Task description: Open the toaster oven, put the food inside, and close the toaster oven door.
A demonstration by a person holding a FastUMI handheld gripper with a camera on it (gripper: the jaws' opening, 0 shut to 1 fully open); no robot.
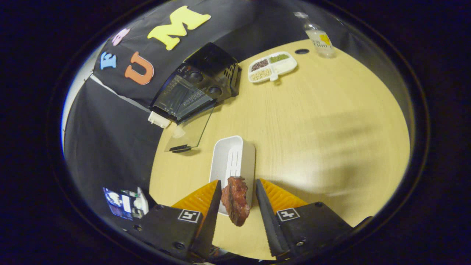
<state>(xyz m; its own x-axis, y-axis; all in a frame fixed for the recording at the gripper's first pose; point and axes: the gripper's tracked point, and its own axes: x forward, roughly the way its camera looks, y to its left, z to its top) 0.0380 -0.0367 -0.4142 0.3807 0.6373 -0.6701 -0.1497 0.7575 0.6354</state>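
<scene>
A reddish-brown piece of meat sits between the fingers of my gripper, at the near end of a long white tray. The meat lies against the left finger, and a narrow gap shows between it and the right finger. The fingers stand apart. Beyond the tray to the left, a black toaster oven stands at the table's back edge. Its glass door is folded down toward me, and the dark handle is at the door's near end.
The round wooden table carries a white divided dish of beans and grains behind the oven's right side, and a clear bottle farther back. A small white block sits by the oven's left corner. A printed packet lies off the table beside the left finger.
</scene>
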